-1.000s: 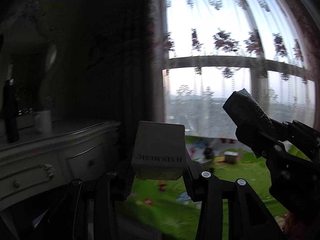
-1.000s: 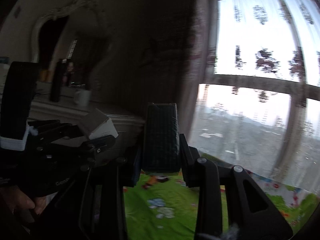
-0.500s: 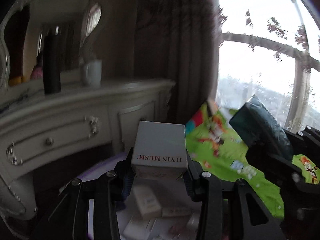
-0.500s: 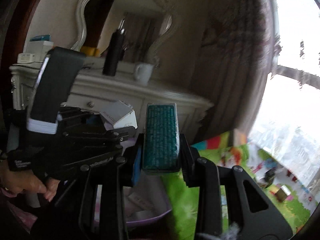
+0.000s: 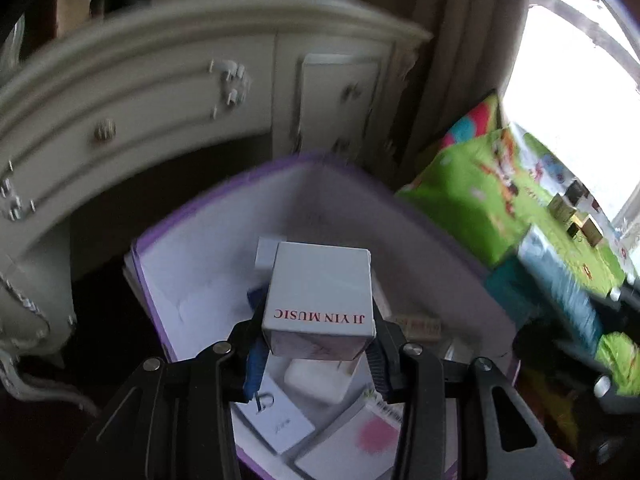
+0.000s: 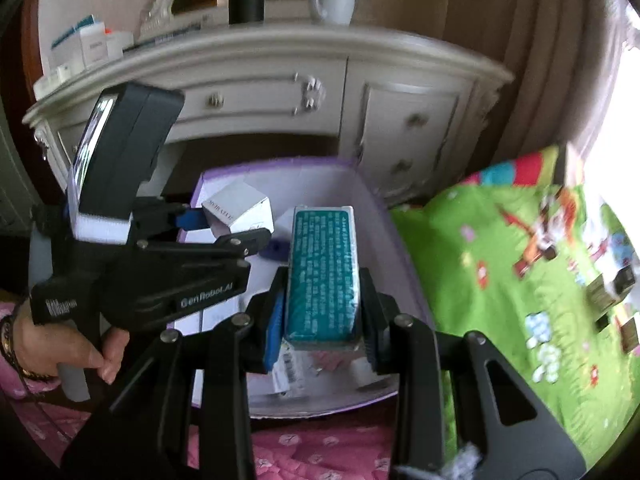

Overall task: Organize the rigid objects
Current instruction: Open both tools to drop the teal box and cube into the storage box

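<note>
The purple-rimmed bin (image 5: 224, 184) sits hard against the cream dresser (image 5: 160, 92) at 12 o'clock, green mat (image 6: 500, 264) at 3. Above its part-filled floor, the left hand-held gripper (image 5: 318, 344) pinches a white box (image 5: 320, 292) lettered red; the right hand-held gripper (image 6: 322, 316) pinches a teal printed box (image 6: 322, 272).
</note>
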